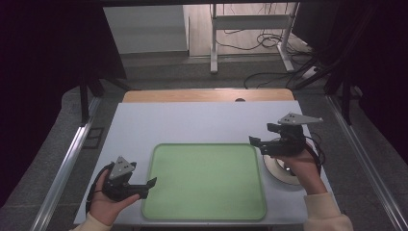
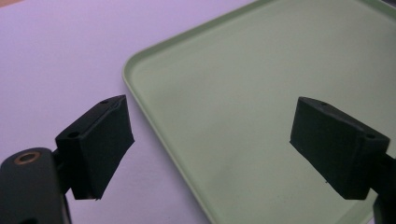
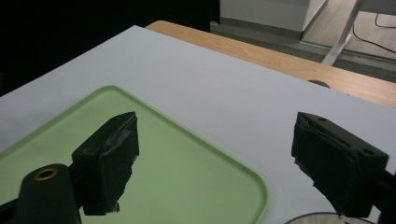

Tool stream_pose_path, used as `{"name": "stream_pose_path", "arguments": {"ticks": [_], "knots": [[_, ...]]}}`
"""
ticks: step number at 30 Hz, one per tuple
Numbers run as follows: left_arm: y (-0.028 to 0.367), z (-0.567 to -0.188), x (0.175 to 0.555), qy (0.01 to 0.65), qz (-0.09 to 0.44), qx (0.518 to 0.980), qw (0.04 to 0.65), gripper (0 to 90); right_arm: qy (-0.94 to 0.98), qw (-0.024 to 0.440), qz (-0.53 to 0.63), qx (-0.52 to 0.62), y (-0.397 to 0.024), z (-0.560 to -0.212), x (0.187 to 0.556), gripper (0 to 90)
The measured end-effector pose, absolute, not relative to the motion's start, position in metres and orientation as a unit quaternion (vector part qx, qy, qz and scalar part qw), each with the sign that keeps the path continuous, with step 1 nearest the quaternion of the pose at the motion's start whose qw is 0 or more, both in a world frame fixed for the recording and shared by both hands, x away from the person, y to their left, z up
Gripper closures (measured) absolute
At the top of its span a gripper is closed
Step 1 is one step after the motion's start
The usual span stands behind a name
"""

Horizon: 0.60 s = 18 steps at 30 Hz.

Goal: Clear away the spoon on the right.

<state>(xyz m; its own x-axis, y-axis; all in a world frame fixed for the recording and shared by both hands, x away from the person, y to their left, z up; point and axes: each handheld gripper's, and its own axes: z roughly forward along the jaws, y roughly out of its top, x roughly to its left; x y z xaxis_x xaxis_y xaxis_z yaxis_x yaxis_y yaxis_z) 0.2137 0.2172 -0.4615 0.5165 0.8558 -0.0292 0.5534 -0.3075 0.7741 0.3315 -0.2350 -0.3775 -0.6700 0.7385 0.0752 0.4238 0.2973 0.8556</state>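
Flanking an empty green tray (image 1: 204, 180), you hold both grippers ready at the near half of the table (image 1: 192, 122).

Your left gripper (image 1: 149, 185) hovers at the tray's near-left rim, jaws spread wide and holding nothing; your right gripper (image 1: 255, 142) hangs at the far-right corner, jaws equally wide and empty, just above a white round plate (image 1: 279, 171) lying beside the tray's right edge. That tray looks light, stiff and smooth, probably plastic, so it may slide. Pinch its raised rim (image 2: 140, 100) rather than the flat floor, ideally on opposite sides, to keep it level.
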Motion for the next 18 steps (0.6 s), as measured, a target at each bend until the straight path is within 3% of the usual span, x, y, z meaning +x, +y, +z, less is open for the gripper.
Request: {"name": "stream_pose_path", "arguments": {"ticks": [18], "knots": [[0.214,-0.462,0.214,0.449,0.201,0.786,0.374,13.1,0.755,0.195,0.470,0.413,-0.283,-0.373,0.340,15.0]]}}
